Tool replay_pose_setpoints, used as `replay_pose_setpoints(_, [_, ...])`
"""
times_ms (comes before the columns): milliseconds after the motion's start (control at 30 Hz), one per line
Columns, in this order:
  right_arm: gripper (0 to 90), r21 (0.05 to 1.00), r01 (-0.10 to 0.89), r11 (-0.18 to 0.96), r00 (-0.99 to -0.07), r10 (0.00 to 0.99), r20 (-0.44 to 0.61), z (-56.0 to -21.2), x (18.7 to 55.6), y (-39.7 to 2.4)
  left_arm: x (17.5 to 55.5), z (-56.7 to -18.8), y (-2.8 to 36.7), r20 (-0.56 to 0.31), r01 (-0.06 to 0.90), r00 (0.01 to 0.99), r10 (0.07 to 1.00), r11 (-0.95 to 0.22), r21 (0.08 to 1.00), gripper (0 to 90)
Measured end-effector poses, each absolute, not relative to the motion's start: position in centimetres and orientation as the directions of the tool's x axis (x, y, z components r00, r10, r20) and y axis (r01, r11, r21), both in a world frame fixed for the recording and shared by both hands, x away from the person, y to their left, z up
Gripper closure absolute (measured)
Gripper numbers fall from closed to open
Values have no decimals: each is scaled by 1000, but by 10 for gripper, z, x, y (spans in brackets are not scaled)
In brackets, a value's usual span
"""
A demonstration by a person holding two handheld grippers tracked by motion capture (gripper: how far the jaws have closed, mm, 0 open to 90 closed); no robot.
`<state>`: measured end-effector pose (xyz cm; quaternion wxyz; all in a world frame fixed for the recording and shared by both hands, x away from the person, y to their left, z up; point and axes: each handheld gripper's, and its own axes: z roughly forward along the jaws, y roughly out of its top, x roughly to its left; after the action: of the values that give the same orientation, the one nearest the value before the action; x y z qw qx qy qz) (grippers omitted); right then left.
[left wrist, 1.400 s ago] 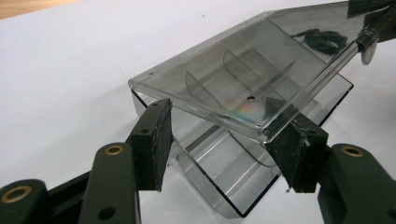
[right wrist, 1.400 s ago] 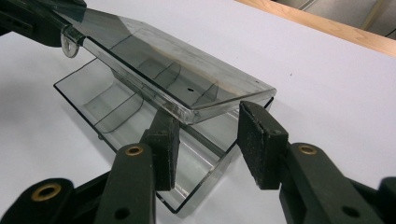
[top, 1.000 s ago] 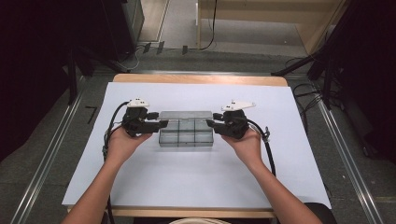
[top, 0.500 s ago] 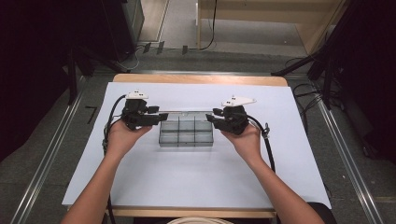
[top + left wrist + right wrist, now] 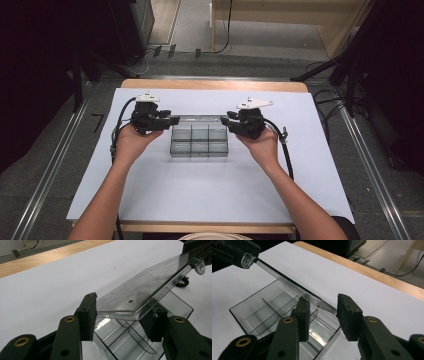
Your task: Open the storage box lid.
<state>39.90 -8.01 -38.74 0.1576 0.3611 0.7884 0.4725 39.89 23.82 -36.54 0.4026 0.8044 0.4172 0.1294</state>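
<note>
A clear plastic compartment box [image 5: 200,142] sits mid-table on white paper. Its clear lid [image 5: 200,118] is raised over the far edge and tilted, spanning between the two grippers. My left gripper [image 5: 175,120] is shut on the lid's left end. In the left gripper view the lid [image 5: 140,287] corner sits between the pads of that gripper [image 5: 122,315], above the box [image 5: 120,340]. My right gripper [image 5: 225,119] is shut on the right end. In the right gripper view the lid [image 5: 287,281] runs in between the pads of that gripper [image 5: 323,312]. Both pairs of jaws have just been closing.
White paper [image 5: 210,195] covers the wooden table [image 5: 215,85], with wide bare sheet in front of and beside the box. A cable [image 5: 286,155] trails from each gripper. Dark equipment [image 5: 60,60] stands left of the table, and a wooden frame [image 5: 280,15] stands beyond it.
The lid, flat on the box before, now stands raised and tilted over the far edge. Both hands shifted slightly away from the person, and the jaws narrowed on the lid's ends.
</note>
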Motion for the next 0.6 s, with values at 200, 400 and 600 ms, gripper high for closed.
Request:
replay_pose_setpoints(200, [665,860,416,296,-694,715,89,-385,405,-80,405,-365,240,-132,560,626,769,-325,762,546])
replay_pose_setpoints(400, [662,861,414,295,-694,715,89,-387,411,-79,407,-364,240,-117,548,633,765,-336,766,557])
replay_pose_setpoints(600, [662,859,421,293,-686,722,90,-391,414,-77,411,-367,238,-120,552,629,768,-332,765,562])
